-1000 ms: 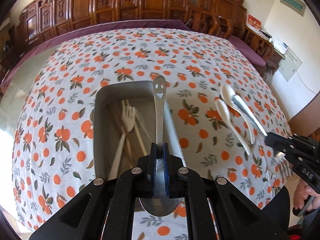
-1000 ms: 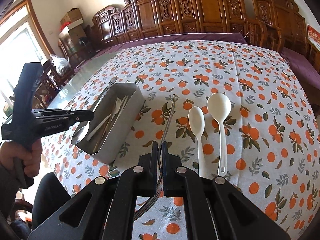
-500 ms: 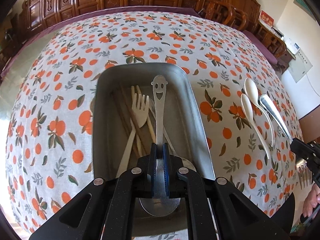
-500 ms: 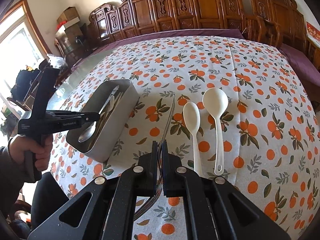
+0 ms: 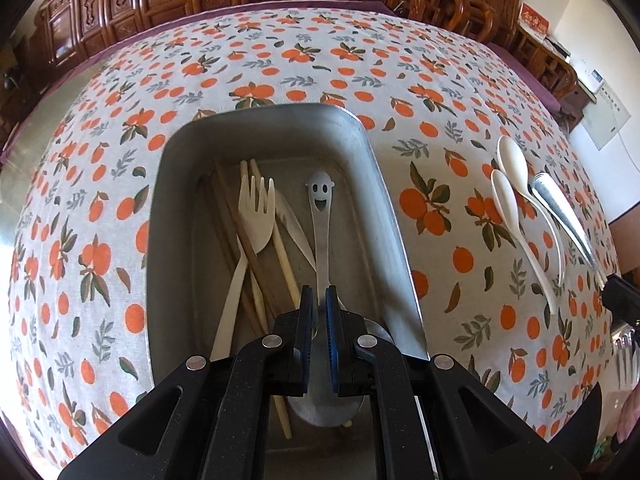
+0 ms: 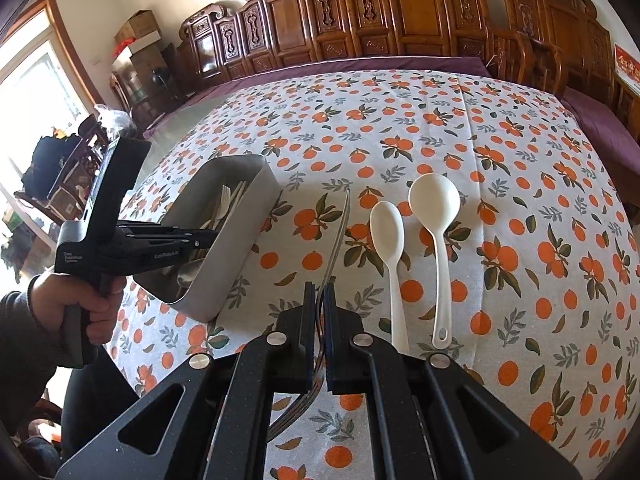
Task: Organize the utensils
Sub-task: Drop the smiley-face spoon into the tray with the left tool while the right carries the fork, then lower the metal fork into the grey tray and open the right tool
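My left gripper (image 5: 319, 292) is shut on the neck of a metal spoon (image 5: 320, 216) with a smiling face cut into its handle end. The spoon hangs low inside the metal tray (image 5: 372, 152), its handle pointing to the far end. From the right wrist view the left gripper (image 6: 212, 236) reaches down over the tray's (image 6: 240, 236) near end. My right gripper (image 6: 319, 290) is shut on a metal fork (image 6: 340, 232), held above the cloth with the handle pointing forward and the tines behind the pads.
In the tray lie a cream fork (image 5: 256, 216), chopsticks (image 5: 236, 220) and a pale knife (image 5: 294, 224). A small white spoon (image 6: 386, 228) and a large white spoon (image 6: 434, 200) lie on the orange-print cloth right of the fork. Carved wooden chairs line the far edge.
My left gripper has sunk with the smiley spoon from above the tray's right wall down into the tray. The right gripper and its fork have stayed put.
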`<action>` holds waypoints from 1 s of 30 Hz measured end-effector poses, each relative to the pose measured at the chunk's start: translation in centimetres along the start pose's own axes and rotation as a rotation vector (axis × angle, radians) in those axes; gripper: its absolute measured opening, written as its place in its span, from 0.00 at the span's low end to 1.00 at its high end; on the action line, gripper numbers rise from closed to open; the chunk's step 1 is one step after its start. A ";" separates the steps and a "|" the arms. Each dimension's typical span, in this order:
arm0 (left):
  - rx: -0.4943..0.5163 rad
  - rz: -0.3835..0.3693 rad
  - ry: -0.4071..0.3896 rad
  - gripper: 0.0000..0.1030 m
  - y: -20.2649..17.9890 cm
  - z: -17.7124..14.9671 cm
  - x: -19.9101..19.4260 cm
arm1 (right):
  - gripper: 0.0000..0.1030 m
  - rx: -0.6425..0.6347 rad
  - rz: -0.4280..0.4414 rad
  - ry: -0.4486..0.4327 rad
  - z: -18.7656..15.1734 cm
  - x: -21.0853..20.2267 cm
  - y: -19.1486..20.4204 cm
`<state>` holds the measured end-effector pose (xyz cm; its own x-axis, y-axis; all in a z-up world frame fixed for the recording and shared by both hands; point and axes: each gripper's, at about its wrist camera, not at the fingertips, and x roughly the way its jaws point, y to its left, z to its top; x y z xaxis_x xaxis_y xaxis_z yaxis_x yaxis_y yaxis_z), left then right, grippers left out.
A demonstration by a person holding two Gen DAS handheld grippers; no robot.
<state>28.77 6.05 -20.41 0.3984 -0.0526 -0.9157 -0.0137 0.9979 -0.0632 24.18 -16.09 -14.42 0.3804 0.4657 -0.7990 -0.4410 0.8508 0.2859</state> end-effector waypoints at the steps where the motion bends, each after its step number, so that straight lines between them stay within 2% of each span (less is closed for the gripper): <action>1: 0.000 0.000 -0.008 0.07 0.1 0.0 -0.4 | 0.05 -0.003 0.001 -0.001 0.1 0.0 0.2; 8: -0.010 0.000 -0.074 0.13 1.3 -0.8 -3.9 | 0.05 -0.032 0.019 -0.011 0.9 0.0 2.3; 20: -0.025 0.010 -0.158 0.16 4.4 -2.4 -9.2 | 0.05 -0.097 0.072 -0.008 3.3 2.1 7.6; 23: -0.034 0.014 -0.176 0.26 5.4 -2.8 -10.2 | 0.05 -0.114 0.083 -0.003 3.9 2.9 9.0; 26: -0.044 0.022 -0.189 0.29 6.2 -3.2 -10.9 | 0.05 -0.128 0.094 0.007 4.4 3.9 10.4; 30: -0.057 0.021 -0.201 0.39 7.1 -3.6 -11.5 | 0.05 -0.144 0.106 0.018 5.2 5.3 12.0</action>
<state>20.81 13.55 -11.76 0.5726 -0.0172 -0.8197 -0.0738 0.9946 -0.0723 25.10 -2.13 -12.42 0.3117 0.5458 -0.7778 -0.5902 0.7528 0.2917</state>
